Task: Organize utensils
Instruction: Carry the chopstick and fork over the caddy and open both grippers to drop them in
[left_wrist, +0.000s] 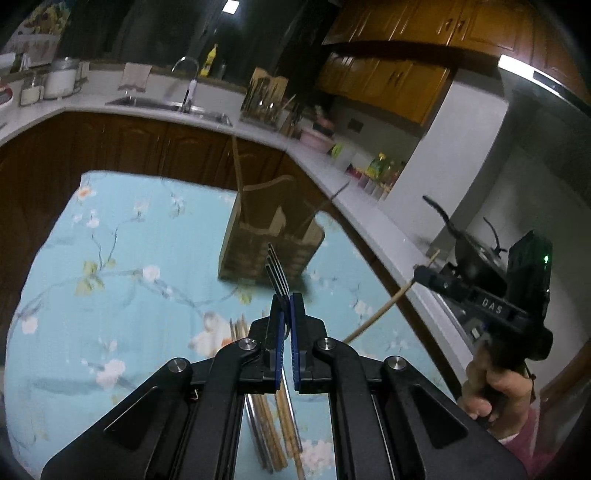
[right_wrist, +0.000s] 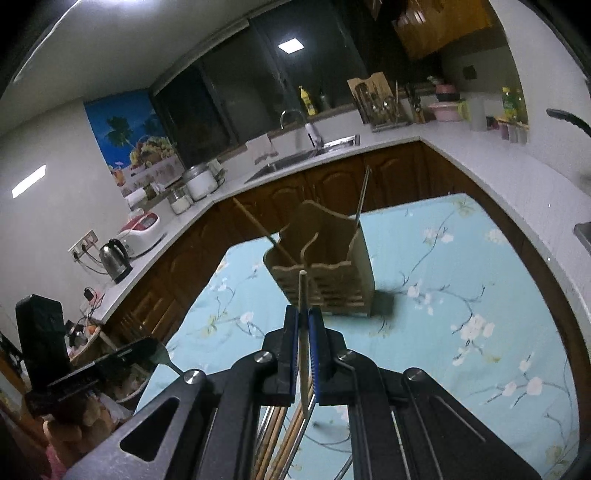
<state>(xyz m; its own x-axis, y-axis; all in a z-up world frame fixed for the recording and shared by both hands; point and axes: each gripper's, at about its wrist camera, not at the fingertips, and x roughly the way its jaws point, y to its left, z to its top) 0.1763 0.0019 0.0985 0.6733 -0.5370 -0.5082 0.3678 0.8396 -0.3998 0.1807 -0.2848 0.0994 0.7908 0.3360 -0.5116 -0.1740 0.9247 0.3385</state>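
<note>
the left gripper (left_wrist: 285, 295) is clamped on a fork (left_wrist: 276, 271), tines forward; the right gripper (right_wrist: 303, 314) pinches 1 chopstick (right_wrist: 303, 295), its long axis pointing ahead. the wooden holder (right_wrist: 325, 258) stands upright just beyond both, open compartments facing up.

Floral tablecloth (right_wrist: 461, 266) bears wooden holder (right_wrist: 325, 266) and loose chopsticks (left_wrist: 273, 435).

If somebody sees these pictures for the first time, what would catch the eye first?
Probably the left hand-held gripper, shut on a metal fork whose tines point up at the picture's centre. The right hand-held gripper likewise pinches a wooden chopstick. Behind both stands a wooden utensil holder on the flowered blue tablecloth.
</note>
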